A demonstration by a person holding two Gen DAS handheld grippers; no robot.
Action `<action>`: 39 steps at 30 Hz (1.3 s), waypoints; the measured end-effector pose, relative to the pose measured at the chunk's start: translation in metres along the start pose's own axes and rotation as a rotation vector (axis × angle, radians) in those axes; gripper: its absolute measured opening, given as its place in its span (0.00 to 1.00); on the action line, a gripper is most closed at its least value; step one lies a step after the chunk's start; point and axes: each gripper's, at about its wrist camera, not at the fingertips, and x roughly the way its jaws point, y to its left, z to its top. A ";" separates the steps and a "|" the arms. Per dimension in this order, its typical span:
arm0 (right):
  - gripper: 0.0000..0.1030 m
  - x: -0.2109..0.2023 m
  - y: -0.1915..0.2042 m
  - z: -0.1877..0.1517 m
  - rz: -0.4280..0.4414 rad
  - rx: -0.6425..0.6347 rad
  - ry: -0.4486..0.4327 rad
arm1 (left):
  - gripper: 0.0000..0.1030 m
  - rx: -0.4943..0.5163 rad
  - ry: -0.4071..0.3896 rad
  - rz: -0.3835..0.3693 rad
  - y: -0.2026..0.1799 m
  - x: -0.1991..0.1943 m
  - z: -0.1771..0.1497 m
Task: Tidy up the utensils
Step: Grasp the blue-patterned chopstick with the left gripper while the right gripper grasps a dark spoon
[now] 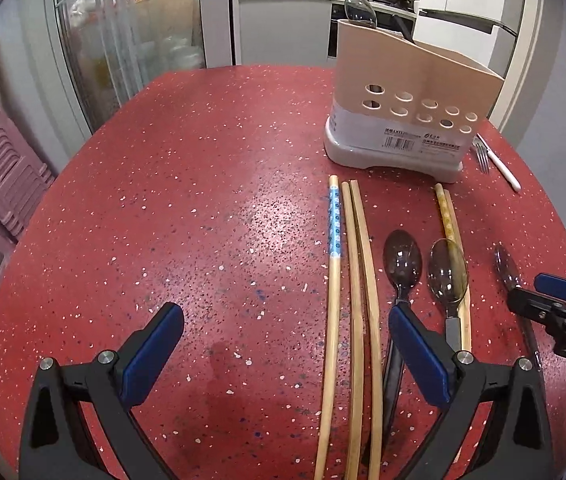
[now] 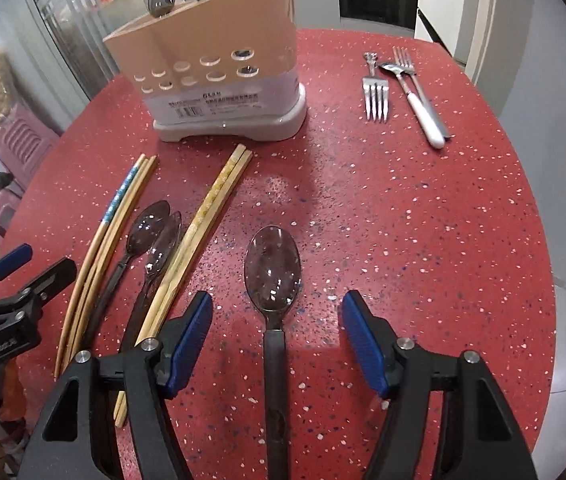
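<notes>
A beige utensil holder (image 1: 411, 92) (image 2: 211, 64) stands on the red speckled table (image 1: 203, 200), with one dark spoon (image 1: 359, 8) upright in it. My left gripper (image 1: 287, 344) is open low over the table. Three chopsticks (image 1: 353, 280) lie between its fingers, close to the right one and untouched. Two dark spoons (image 1: 401, 260) and a chopstick pair (image 1: 449, 220) lie just right of them. My right gripper (image 2: 279, 332) is open, and a third dark spoon (image 2: 273, 268) lies lengthwise between its pads without contact.
A metal fork (image 2: 375, 96) and white-handled cutlery (image 2: 423, 108) lie at the table's far right. Pink stools (image 1: 3, 168) stand beside the table on the left. Each gripper shows at the edge of the other's view, close beside it. A kitchen counter is behind.
</notes>
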 end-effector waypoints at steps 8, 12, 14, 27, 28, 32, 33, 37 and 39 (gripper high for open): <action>0.60 0.012 0.012 0.002 -0.074 -0.042 0.005 | 1.00 0.006 0.023 0.002 0.001 0.005 -0.002; 0.51 0.012 0.013 0.000 -0.109 -0.068 0.001 | 1.00 -0.001 0.030 0.010 0.009 0.011 0.002; 0.49 0.011 0.012 0.000 -0.109 -0.066 -0.001 | 1.00 -0.001 0.039 0.014 0.012 0.015 0.004; 0.48 0.011 0.011 -0.001 -0.103 -0.074 -0.003 | 1.00 0.029 0.074 -0.001 0.008 0.044 0.029; 0.47 0.011 0.011 -0.001 -0.104 -0.074 -0.003 | 1.00 0.029 0.075 -0.005 0.008 0.046 0.031; 0.39 0.010 0.008 0.000 -0.105 -0.070 -0.004 | 1.00 0.010 0.086 -0.044 0.014 0.048 0.036; 0.39 0.010 0.007 0.000 -0.104 -0.070 -0.003 | 0.97 0.008 0.083 -0.048 0.014 0.048 0.036; 0.36 0.010 0.005 0.000 -0.105 -0.069 -0.003 | 0.92 0.047 0.084 -0.021 0.012 0.052 0.040; 0.35 0.010 0.006 0.000 -0.106 -0.075 -0.003 | 0.92 0.053 0.093 -0.019 0.011 0.053 0.042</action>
